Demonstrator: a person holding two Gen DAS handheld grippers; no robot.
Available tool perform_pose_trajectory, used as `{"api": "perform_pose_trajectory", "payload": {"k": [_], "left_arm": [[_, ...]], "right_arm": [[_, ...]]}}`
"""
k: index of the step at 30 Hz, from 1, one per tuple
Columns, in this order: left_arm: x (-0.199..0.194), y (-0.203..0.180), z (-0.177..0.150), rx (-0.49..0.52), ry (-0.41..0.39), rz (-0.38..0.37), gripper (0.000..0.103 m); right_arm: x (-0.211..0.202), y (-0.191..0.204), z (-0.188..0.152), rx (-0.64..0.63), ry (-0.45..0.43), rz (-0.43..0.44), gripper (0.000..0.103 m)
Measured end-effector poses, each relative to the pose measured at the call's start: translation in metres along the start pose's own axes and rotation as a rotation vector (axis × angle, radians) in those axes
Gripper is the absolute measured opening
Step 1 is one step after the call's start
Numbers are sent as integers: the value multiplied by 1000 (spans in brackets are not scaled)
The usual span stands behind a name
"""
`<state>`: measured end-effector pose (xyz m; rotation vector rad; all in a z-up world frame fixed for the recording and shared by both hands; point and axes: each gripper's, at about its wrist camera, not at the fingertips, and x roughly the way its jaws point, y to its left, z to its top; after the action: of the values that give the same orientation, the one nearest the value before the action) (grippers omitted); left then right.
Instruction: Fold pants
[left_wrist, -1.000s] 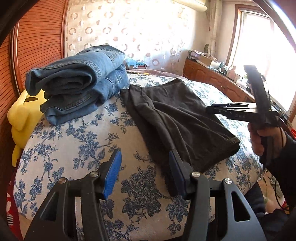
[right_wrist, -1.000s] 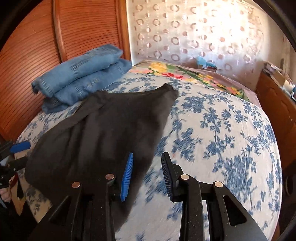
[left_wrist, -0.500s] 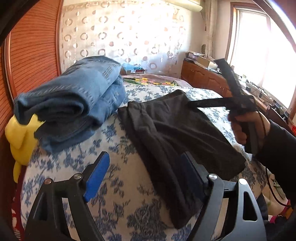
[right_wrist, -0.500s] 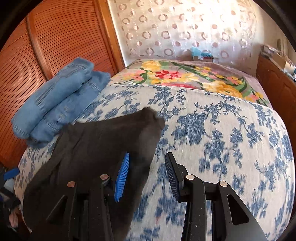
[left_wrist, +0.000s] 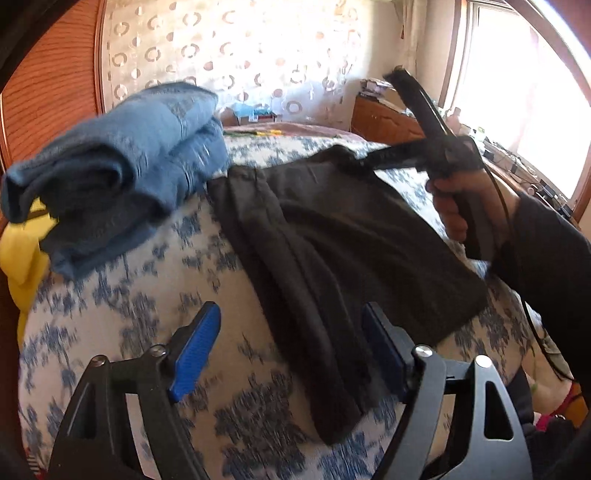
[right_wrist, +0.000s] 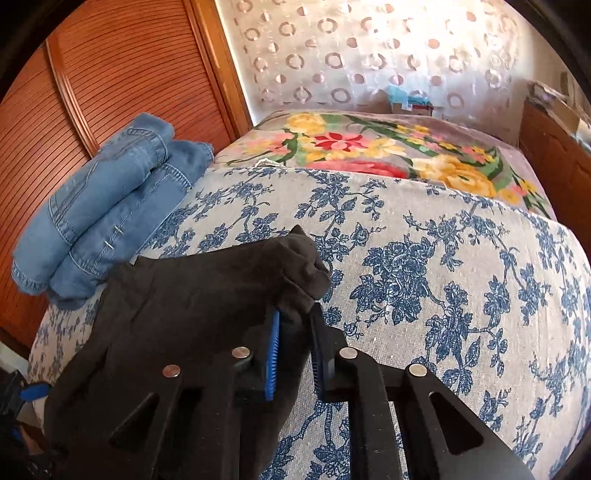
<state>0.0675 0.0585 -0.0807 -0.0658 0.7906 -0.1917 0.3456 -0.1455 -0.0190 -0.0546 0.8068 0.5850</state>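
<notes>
Dark grey pants (left_wrist: 332, 240) lie folded lengthwise on the blue-flowered bed cover (left_wrist: 147, 295). My left gripper (left_wrist: 291, 347) is open and empty, just above the pants' near end, its right finger over the cloth. My right gripper (right_wrist: 293, 332) is shut on the far corner of the pants (right_wrist: 207, 295), with bunched cloth between its pads. In the left wrist view the right gripper (left_wrist: 364, 162) reaches in from the right to that far corner.
A stack of folded blue jeans (left_wrist: 118, 166) sits at the bed's left, also in the right wrist view (right_wrist: 107, 206). A yellow toy (left_wrist: 22, 251) lies beside it. A flowered blanket (right_wrist: 369, 147), wooden wardrobe (right_wrist: 110, 66) and sideboard (left_wrist: 388, 122) stand beyond.
My right gripper moved forward to the pants' far corner and closed on it. My left gripper moved closer along the bed and stayed open.
</notes>
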Motion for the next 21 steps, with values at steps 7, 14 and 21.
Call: {"api": "perform_pose_trajectory", "payload": {"k": [7,14,21], "left_arm": [[-6,-3,-23,-20,20,-22,51],[1,-14,-21,3,35,-83,10],[8,-29,-4,28,38,-128,9]], "right_arm": [[-1,0,-2,4,-14,-5,9],[-26,-2,-10,-18,-55,-61,6],[-64,-25,-15,-23,-67,-133,6]]}}
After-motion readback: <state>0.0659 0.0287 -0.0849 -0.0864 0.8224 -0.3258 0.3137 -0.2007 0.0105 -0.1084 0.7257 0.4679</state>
